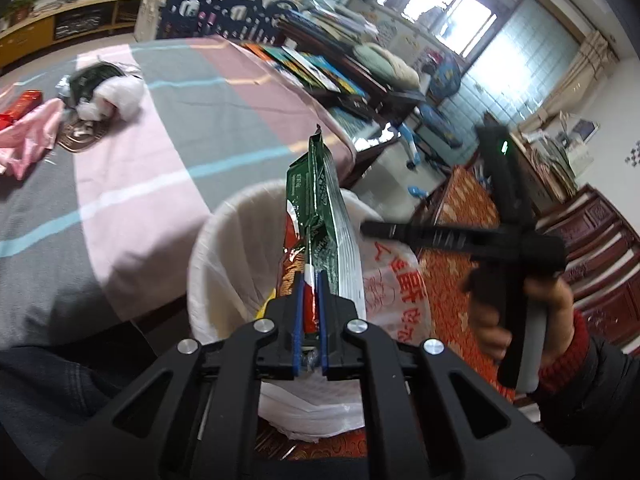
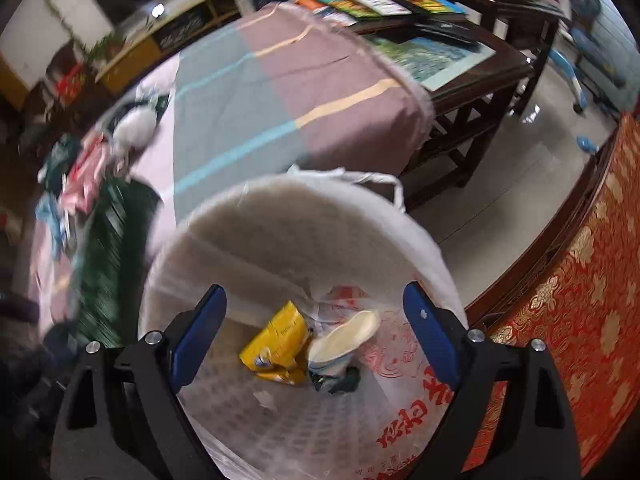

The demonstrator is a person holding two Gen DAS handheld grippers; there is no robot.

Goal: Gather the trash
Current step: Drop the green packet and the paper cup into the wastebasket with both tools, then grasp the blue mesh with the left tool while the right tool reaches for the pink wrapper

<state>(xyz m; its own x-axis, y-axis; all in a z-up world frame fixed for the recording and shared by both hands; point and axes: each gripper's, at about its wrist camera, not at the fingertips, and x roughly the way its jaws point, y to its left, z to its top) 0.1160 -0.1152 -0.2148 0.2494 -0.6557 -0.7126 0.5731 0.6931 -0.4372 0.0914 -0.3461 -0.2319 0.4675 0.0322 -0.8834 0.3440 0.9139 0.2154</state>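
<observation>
My left gripper is shut on a green and red snack wrapper, which stands upright above the white-lined trash bin. The same wrapper shows as a green blur at the left of the right wrist view. My right gripper hangs open over the bin's mouth, with nothing between its blue pads. In the bin lie a yellow wrapper, a white cup and a dark scrap. More trash lies in a heap on the bed.
The bin stands against a bed with a pink and grey striped cover. A red and gold patterned cloth borders it on the right. A dark wooden table with books stands beyond. A hand in a red cuff holds the right gripper.
</observation>
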